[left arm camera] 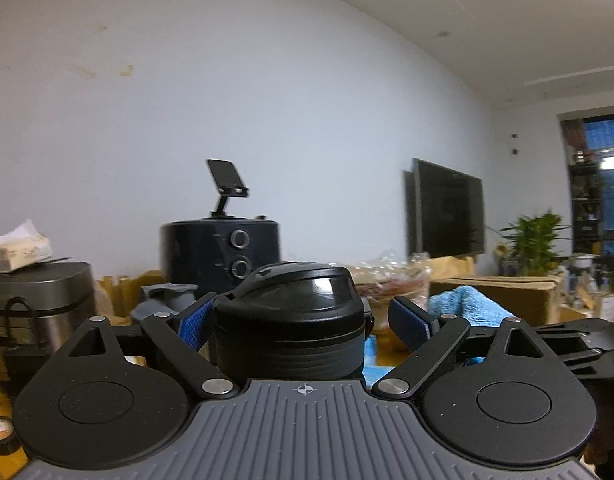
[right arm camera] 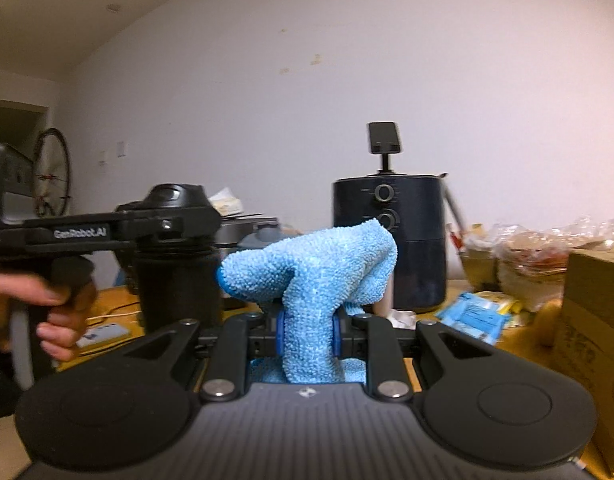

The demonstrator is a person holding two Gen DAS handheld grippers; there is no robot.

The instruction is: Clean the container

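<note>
As seen from the left wrist camera, the left gripper (left arm camera: 295,322) has its two blue-padded fingers (left arm camera: 195,320) set on either side of a black container (left arm camera: 291,332). The left pad touches the container's side; the right pad stands slightly apart from it, so whether the grip is firm cannot be told from this view. The container is upright, with a domed black lid (left arm camera: 307,284) on top. A blue cloth (left arm camera: 467,306) shows just beyond the right finger. Behind the container stands a dark air fryer (left arm camera: 221,256) with a phone holder (left arm camera: 227,184) on top. A steel cooker (left arm camera: 39,300) sits at the left, a cardboard box (left arm camera: 503,296) at the right, and a television (left arm camera: 447,214) hangs on the wall.

From the right wrist camera, the right gripper (right arm camera: 309,334) is closed on the blue cloth (right arm camera: 311,280), which is pinched between the blue pads and bunches up above them. The left gripper (right arm camera: 147,228) enters from the left, held by a hand (right arm camera: 55,312) on its handle, with its fingers clamped around the upper part of the black container (right arm camera: 179,280). The container is held beside the cloth, at the cloth's left; contact between them cannot be determined. The air fryer (right arm camera: 391,240) stands behind the cloth on a wooden table (right arm camera: 515,340).
</note>
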